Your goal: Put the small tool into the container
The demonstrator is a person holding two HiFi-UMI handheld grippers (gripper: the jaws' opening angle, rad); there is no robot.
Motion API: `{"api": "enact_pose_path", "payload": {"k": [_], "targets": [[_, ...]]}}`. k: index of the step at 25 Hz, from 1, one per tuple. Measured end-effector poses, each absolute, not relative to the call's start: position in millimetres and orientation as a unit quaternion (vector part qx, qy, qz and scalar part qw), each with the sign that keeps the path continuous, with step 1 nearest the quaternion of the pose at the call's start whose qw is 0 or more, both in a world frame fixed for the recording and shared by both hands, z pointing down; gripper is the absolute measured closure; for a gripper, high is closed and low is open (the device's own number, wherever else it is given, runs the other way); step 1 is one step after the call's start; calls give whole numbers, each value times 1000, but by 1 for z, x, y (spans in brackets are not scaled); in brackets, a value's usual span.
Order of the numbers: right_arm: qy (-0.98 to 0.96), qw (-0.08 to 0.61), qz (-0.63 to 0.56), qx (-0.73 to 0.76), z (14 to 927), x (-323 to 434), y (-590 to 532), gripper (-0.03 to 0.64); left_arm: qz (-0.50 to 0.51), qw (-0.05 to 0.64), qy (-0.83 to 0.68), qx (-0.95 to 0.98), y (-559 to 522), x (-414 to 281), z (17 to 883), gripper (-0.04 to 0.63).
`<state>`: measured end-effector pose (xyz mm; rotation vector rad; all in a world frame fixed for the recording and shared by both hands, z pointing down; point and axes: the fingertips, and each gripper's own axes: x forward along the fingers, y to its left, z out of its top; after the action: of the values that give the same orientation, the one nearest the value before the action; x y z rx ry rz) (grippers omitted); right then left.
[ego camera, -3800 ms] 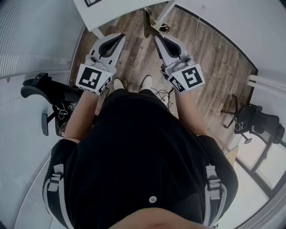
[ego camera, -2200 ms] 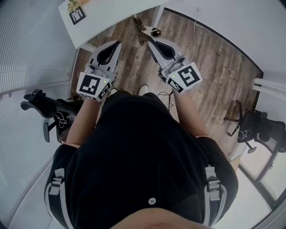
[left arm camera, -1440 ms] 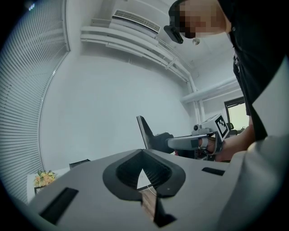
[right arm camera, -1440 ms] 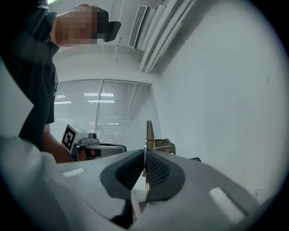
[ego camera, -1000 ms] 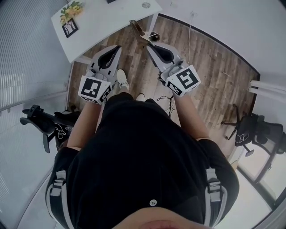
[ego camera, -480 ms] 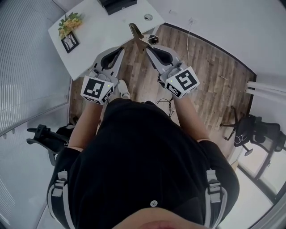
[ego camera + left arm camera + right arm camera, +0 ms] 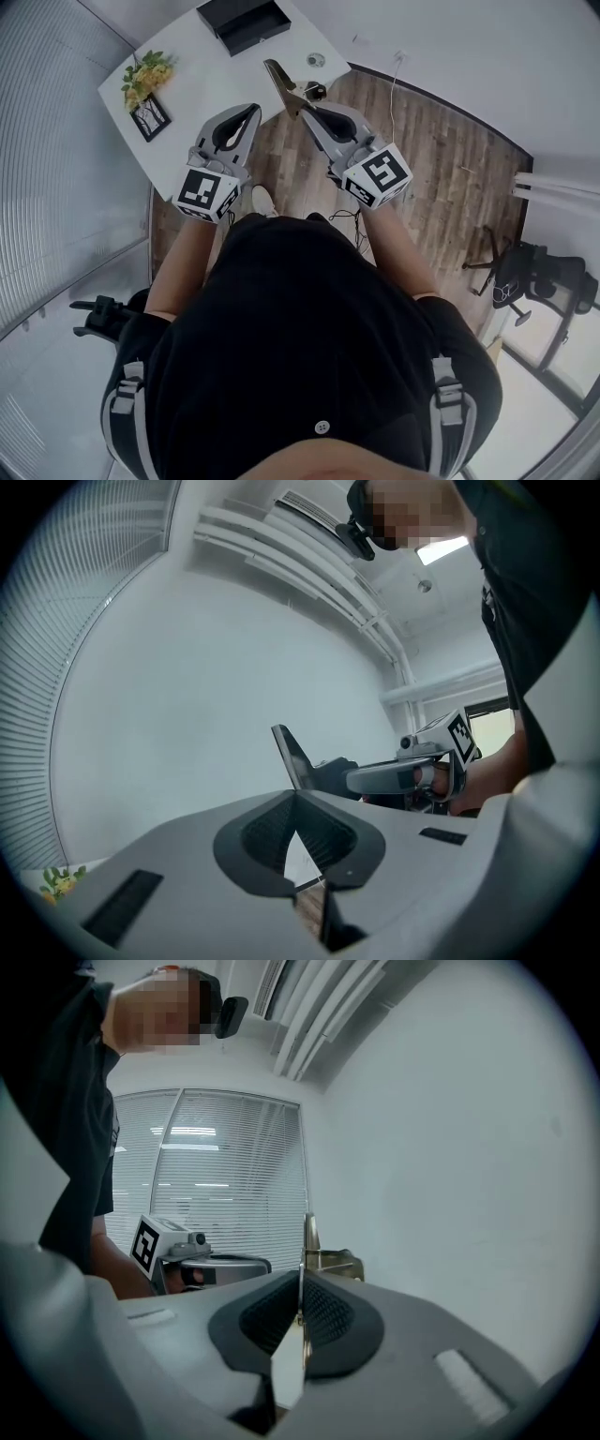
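The right gripper (image 7: 306,110), clamped on the slim brass-coloured metal tool (image 7: 279,82), aims it at the black rectangular container (image 7: 246,23) ahead-left; the left gripper (image 7: 251,110) is closed and empty.

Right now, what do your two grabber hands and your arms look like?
The left gripper and right gripper are light grey shells with black ribbed pads inside. Each carries a white cube with black square markers. Black short sleeves cover the upper arms.

black container (image 7: 242,21), golden tool (image 7: 281,84)
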<state>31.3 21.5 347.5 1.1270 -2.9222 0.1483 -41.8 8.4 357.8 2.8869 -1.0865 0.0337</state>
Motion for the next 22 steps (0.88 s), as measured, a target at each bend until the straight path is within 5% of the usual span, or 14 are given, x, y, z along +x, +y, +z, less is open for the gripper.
{"api": "enact_pose_path", "payload": {"k": [22], "targets": [[-942,14,69,329,374,16,-128,601,27,50,-387,920,-136,-64,385,588]]}}
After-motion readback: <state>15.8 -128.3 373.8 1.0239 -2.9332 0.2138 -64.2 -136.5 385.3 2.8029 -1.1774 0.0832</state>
